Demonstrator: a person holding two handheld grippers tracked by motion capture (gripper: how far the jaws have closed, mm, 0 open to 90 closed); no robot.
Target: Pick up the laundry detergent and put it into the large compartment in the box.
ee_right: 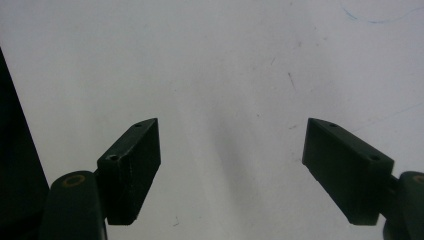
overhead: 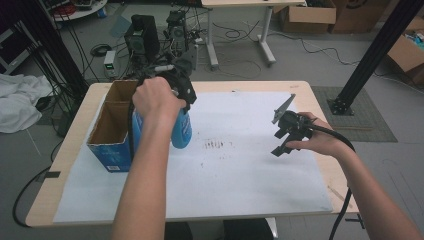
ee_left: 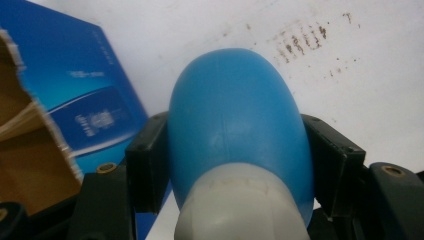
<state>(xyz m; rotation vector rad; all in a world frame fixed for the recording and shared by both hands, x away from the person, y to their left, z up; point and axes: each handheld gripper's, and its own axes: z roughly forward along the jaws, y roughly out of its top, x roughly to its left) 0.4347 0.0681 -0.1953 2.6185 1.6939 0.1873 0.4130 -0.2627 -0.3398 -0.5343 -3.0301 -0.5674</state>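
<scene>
A: Start closest in. What has the left gripper (ee_left: 235,165) got?

B: Its jaws are clamped on a blue bottle (ee_left: 237,130), one pad on each flank of the rounded body, just above the pale grey cap end (ee_left: 240,205). In the high view the bottle (overhead: 182,131) hangs under the left hand (overhead: 156,96), just beside the open blue carton (overhead: 111,131) and above the white sheet (overhead: 240,170).

A: How do you reckon it handles?

B: Smooth plastic, curved everywhere, so likely slippery. It looks stiff enough not to buckle, though I can't tell whether it is full. If it holds liquid, it will be heavier than it looks and could swing. The widest part of the body, where the pads sit now, seems the safest hold; nearer the tapering end it might squirt out.

A: And the right gripper (overhead: 289,131)?

B: Held over the sheet's right part, well apart from the bottle. The right gripper view has its jaws spread wide with nothing between them, bare sheet beneath.

A: Farther off?

B: Some brown smudges (overhead: 214,145) mid-sheet, then the table edge (overhead: 300,86), and beyond it cables and cardboard boxes (overhead: 307,17) on the floor.
</scene>
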